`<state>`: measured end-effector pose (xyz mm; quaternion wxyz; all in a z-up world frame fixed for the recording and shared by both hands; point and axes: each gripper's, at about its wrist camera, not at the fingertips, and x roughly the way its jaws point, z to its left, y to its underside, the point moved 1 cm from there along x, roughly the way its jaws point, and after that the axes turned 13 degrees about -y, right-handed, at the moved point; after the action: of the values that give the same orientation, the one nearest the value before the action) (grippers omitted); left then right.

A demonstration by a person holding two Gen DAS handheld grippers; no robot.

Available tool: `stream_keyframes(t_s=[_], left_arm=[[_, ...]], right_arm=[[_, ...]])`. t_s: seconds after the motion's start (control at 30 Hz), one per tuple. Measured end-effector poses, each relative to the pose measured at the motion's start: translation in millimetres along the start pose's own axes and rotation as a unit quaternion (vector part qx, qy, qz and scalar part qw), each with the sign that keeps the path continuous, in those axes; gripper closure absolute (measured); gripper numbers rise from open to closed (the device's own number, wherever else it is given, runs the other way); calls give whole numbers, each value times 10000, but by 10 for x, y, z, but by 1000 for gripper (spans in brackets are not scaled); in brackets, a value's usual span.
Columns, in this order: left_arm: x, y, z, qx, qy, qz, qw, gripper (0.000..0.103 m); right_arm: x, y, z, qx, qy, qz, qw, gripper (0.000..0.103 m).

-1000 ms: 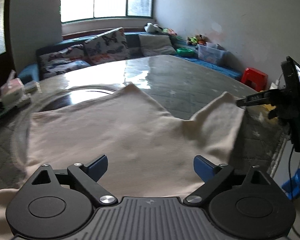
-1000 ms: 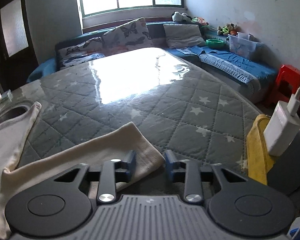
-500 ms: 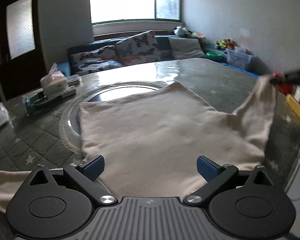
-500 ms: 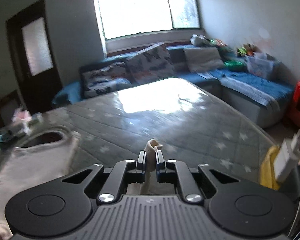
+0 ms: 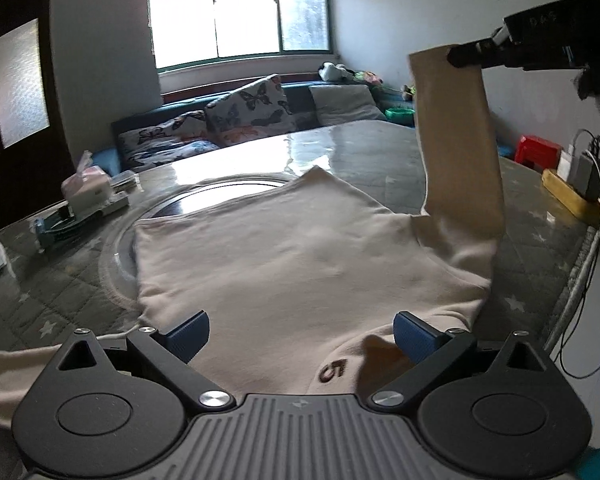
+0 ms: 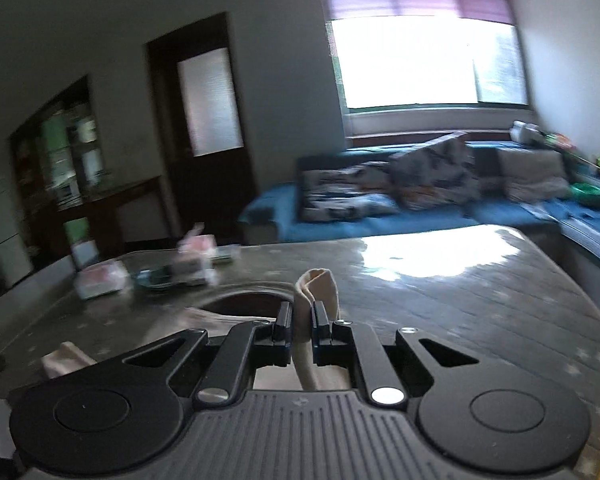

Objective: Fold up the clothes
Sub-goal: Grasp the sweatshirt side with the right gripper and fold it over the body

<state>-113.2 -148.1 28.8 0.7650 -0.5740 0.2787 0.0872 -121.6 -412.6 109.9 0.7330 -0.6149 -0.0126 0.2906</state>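
1. Left wrist view showed me a cream sweatshirt lying flat on the quilted table, a dark "5" near its closest edge.
2. My right gripper pinched the sleeve, holding it raised.
3. My left gripper hovered spread wide over the sweatshirt's near edge.
4. I saw a tissue box far left on the table.

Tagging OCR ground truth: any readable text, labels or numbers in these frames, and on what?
"5": dark numeral on the cream garment, near its front edge, between the open left gripper's fingers.
Marking on the right gripper's black housing: too blurred to read.
Boxes on the table: too small to read.
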Motion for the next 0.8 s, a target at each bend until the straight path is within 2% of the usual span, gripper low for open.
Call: stream_keyframes(t_s=[0.13, 0.43, 0.57, 0.67, 0.8], left_arm=[[-41, 45, 127, -173, -114, 2, 9998, 3], [-85, 164, 333, -507, -366, 118, 9980, 3], [-96, 175, 376, -574, -392, 140, 9975, 3], [-103, 183, 396, -610, -404, 157, 9972, 3], [-113, 163, 430, -655, -445, 140, 9968, 3]], right_arm=[[250, 3, 322, -169, -445, 189, 9987, 95], [751, 270, 944, -323, -1257, 706, 9890, 95], [924, 447, 1104, -299, -1471, 961, 9840, 94], [950, 536, 1155, -317, -1569, 1108, 9809, 89], [858, 500, 1111, -377, -1517, 1052, 9821, 89]])
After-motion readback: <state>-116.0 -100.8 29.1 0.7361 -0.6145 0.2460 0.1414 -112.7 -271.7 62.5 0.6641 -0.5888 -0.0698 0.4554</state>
